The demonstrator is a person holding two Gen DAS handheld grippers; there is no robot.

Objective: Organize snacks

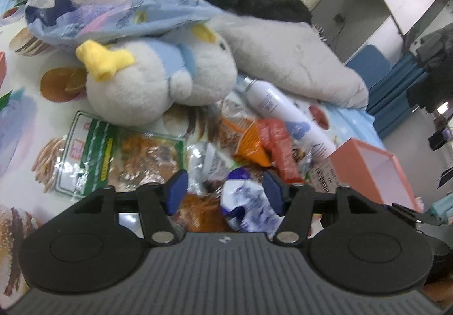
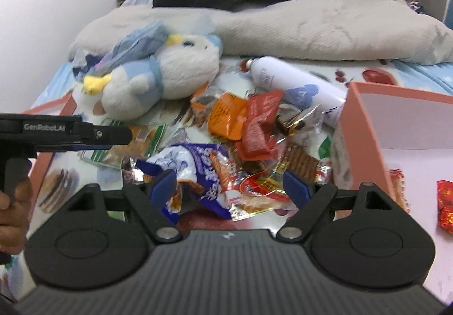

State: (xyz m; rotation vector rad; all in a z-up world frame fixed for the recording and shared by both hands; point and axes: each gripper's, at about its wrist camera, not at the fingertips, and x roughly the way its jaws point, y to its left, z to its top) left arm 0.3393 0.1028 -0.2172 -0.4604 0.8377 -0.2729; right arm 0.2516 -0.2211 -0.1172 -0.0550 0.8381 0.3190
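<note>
Blue pads of the left gripper stood apart, and between them sat a crumpled blue-and-white wrapper; the right pad looked to brush its edge, but nothing was pinched, so I took the claw as released, hovering above the heap and not gripping it. No earlier view lets me say more of its jaws.

Beside it the right gripper hung spread wide over the same wrapper and a red-and-gold sweet packet, holding neither. Both claws pointed down at the pile, presumably choosing the next piece.

Beyond the fingers the snacks lay tumbled together on the printed bedsheet: an orange packet, a red sachet, a green-edged pouch off to the left. They sat in one loose heap, I judged, because they had been tipped out for sorting.

Just right of the heap stood an open pink box, with a red sweet already lying on its pale floor, which suggested that was where the snacks were going.

Farther back a plush penguin lay on its side under a blue plastic bag, a white spray can resting beside it, against a grey blanket.
</note>
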